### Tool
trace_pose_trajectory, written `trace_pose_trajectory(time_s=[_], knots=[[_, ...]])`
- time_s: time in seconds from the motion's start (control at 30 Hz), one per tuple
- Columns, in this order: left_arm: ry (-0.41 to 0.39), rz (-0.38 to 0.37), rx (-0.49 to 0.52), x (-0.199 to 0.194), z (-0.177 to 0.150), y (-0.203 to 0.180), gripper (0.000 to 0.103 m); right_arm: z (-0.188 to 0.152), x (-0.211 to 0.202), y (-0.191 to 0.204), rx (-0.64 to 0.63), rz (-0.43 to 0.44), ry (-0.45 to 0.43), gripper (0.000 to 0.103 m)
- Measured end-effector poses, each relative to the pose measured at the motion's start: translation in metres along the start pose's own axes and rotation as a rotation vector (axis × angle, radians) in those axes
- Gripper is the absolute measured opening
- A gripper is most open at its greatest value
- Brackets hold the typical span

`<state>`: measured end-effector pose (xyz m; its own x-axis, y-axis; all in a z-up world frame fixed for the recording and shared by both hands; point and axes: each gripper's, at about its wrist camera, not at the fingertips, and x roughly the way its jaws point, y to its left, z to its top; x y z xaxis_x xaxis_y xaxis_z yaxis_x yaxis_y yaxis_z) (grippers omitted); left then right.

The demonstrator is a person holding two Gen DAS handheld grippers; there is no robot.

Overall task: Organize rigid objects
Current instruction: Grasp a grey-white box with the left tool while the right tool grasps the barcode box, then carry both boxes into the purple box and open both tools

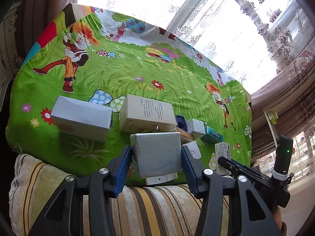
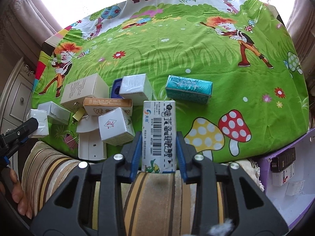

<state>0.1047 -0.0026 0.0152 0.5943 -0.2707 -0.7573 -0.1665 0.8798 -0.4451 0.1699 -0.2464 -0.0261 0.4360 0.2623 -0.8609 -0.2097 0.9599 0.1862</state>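
Note:
My left gripper (image 1: 156, 157) is shut on a plain grey-white box (image 1: 157, 153), held upright over the table's near edge. My right gripper (image 2: 159, 147) is shut on a white barcode box (image 2: 159, 133) with printed text, also at the near edge. Several other small boxes lie in a cluster on the green cartoon tablecloth (image 2: 196, 55): a cream box with text (image 1: 146, 114), a grey box (image 1: 82, 118), a teal box (image 2: 188, 91), an orange-topped box (image 2: 107, 105) and a white cube (image 2: 115, 127). The left gripper also shows in the right wrist view (image 2: 29, 126).
A purple-edged white bin (image 2: 285, 177) with a few boxes inside stands at the right below the table edge. A striped cushion (image 2: 153, 194) lies under both grippers. Binder clips (image 2: 70, 140) lie near the cluster. Curtains and windows stand behind the table.

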Motion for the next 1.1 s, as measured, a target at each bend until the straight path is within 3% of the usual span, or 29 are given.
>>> trace_pose_trajectory(time_s=[0.33, 0.83, 1.1], knots=[[0.094, -0.115, 0.126, 0.014, -0.029, -0.079, 0.051, -0.022, -0.055, -0.039, 0.068, 0.019, -0.088, 0.037], [0.277, -0.335, 0.322, 0.04, -0.093, -0.199, 0.051, -0.074, -0.133, -0.147, 0.235, -0.131, -0.203, 0.037], [0.319, -0.45, 0.44, 0.042, -0.123, -0.252, 0.051, -0.099, -0.163, -0.199, 0.342, -0.239, -0.247, 0.037]])
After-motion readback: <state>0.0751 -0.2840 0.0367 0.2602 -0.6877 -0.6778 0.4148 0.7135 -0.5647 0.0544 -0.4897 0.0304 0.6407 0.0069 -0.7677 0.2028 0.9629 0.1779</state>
